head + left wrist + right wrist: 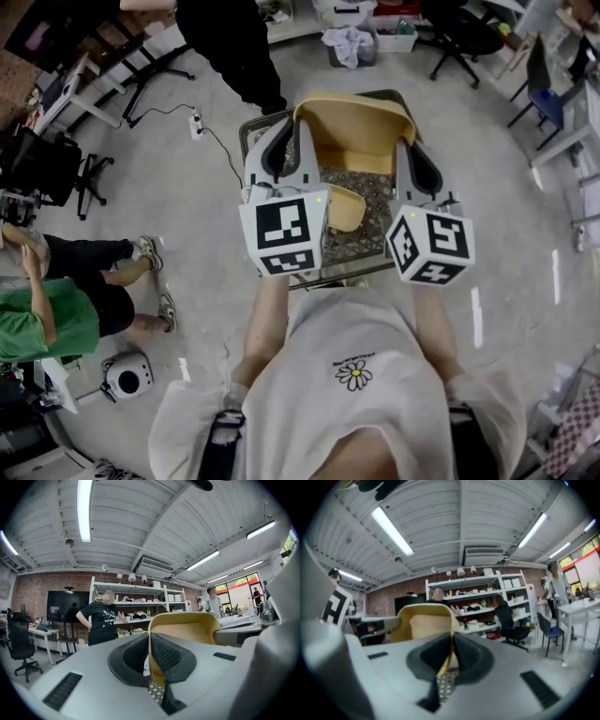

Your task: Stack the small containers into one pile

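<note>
In the head view a large yellow container (354, 131) is held tilted above a small table (370, 246) covered with a patterned cloth. My left gripper (280, 148) is shut on the container's left wall, and my right gripper (418, 161) is shut on its right wall. The left gripper view shows the pads (164, 652) pinching the yellow rim (187, 623). The right gripper view shows the same grip (451, 652) on the opposite rim (423, 623). A smaller yellow container (345, 208) lies on the cloth between the two marker cubes.
A person in black (230, 47) stands beyond the table, and a person in green (52, 319) sits at the left. A power strip with its cable (197, 124) lies on the floor. Office chairs (459, 33) and shelves stand further back.
</note>
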The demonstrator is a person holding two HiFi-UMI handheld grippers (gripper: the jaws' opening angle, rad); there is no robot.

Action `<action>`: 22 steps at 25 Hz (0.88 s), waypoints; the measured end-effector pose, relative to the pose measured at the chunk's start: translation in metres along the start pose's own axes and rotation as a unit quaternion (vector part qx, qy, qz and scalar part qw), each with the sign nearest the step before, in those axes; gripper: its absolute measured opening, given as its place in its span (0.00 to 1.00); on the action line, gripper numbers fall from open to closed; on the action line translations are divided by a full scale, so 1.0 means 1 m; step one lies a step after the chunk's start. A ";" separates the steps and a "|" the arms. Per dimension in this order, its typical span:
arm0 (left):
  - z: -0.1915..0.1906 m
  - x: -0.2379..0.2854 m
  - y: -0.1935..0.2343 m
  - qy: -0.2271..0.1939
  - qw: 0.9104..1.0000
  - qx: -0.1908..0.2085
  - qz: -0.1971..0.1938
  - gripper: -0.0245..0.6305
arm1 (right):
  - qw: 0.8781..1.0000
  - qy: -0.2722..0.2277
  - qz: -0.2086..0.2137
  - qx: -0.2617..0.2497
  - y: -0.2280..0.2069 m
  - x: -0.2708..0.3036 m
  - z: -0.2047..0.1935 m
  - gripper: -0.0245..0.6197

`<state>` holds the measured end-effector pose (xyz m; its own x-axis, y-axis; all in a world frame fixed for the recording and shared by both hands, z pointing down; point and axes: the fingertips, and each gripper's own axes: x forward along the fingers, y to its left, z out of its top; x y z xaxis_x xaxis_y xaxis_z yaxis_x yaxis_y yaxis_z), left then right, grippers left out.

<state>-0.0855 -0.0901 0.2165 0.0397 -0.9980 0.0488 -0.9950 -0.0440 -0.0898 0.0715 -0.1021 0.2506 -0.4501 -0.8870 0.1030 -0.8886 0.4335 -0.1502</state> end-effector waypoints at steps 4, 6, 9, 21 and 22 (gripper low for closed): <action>-0.004 -0.008 0.008 0.021 1.000 0.014 0.005 0.09 | 0.999 0.029 0.023 0.016 0.013 -0.005 -0.008 0.11; -0.012 -0.003 0.013 0.047 0.998 0.030 0.003 0.09 | 0.997 0.058 0.036 0.029 0.016 0.003 -0.018 0.11; -0.041 0.002 0.015 0.089 0.996 0.027 -0.010 0.09 | 0.994 0.098 0.032 0.044 0.015 0.007 -0.047 0.11; -0.235 0.031 0.007 0.329 0.939 -0.006 -0.095 0.09 | 0.931 0.321 -0.015 0.173 -0.001 0.024 -0.230 0.11; -0.250 0.030 0.005 0.346 0.933 -0.009 -0.100 0.09 | 0.924 0.337 -0.019 0.180 -0.002 0.022 -0.243 0.11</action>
<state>-0.1124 -0.1092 0.4663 0.1626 -0.7016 0.6937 -0.9754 -0.2203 0.0058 0.0419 -0.0837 0.4920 -0.4804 -0.5480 0.6848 -0.8721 0.2159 -0.4391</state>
